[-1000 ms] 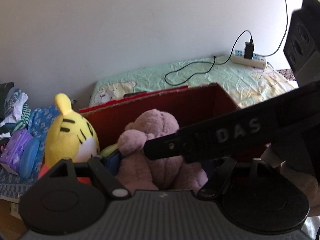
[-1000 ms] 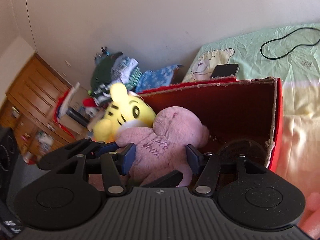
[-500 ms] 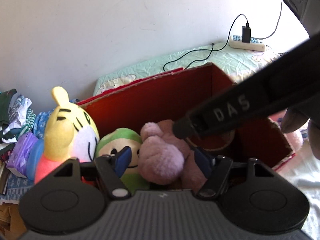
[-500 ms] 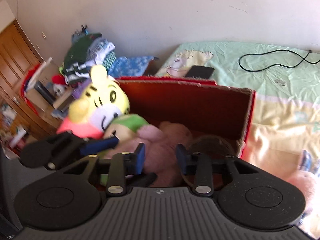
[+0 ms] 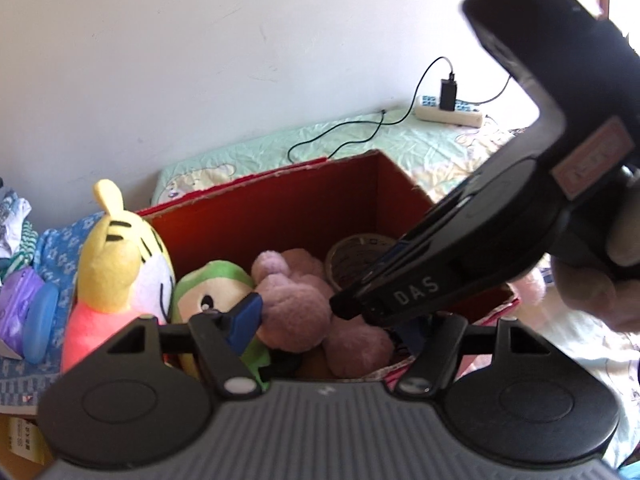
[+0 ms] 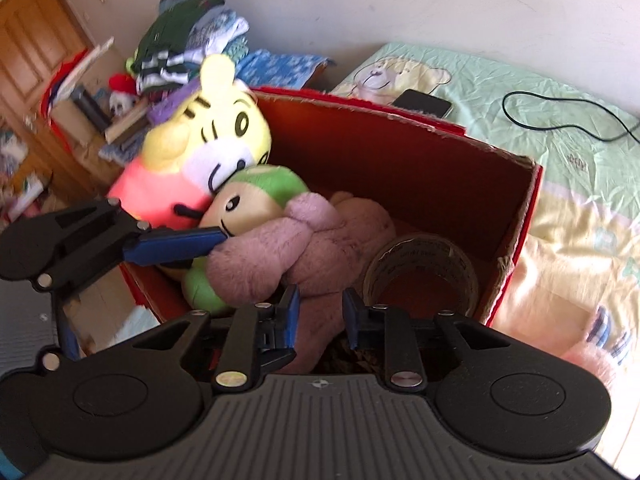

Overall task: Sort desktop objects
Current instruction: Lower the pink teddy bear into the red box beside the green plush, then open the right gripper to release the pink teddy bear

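A red cardboard box holds a purple plush bear, a green-capped plush, a yellow tiger plush and a tape roll. My right gripper is above the box's near edge, its jaws a small gap apart around a fold of the bear. My left gripper is open over the bear; the left pad touches the bear's arm.
The box stands on a bed with a pale green bear-print sheet. A phone, a black cable and a power strip lie behind it. Folded clothes and a wooden cabinet are at left. A pink plush lies at right.
The bear has gone down from above the box to lie inside it. Both grippers have pulled back and up. My right gripper's jaws have narrowed.
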A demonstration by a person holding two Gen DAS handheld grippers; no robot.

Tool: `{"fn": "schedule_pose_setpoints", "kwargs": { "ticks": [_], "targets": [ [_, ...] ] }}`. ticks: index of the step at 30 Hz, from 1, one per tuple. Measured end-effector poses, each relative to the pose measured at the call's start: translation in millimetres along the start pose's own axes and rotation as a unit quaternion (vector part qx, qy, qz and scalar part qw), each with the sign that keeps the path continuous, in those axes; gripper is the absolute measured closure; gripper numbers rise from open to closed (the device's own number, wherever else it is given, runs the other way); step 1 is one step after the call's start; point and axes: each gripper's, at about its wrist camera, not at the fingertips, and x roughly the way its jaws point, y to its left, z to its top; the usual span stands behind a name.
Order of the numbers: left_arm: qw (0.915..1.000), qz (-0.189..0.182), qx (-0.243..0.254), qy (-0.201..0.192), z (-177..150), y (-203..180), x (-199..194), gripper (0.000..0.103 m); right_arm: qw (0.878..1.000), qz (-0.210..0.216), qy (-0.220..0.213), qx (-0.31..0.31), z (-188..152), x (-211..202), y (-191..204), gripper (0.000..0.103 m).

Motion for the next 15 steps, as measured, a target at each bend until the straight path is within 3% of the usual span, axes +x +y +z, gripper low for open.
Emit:
{"fn": "schedule_pose_setpoints", "kwargs": {
  "ticks": [3,7,10,15],
  "targets": [
    [0.9998,-0.015,0.006,-0.012,-0.3,-1.2,-6.4,0.030,1.000,-0.004,0.012,-0.010,2.6,0.2,1.2,0.088],
    [0.9992,-0.034,0.014,-0.018,3.8,-4.4,-6.3,0.027,1.000,-0.001,-0.002,0.017,5.3,-4.6,-7.5,0.088],
    [0.9990,-0.042,0.009,0.005,3.7,-4.8,10.9,0.027,0.999,0.003,-0.009,0.039,7.2,-3.9,-13.3,0.088],
    [0.9946,-0.087,-0.043,0.035,0.5,8.3,25.8,0.028,0.999,0.012,0.001,0.049,8.3,1.6,-15.0,0.088]
  ]
}}
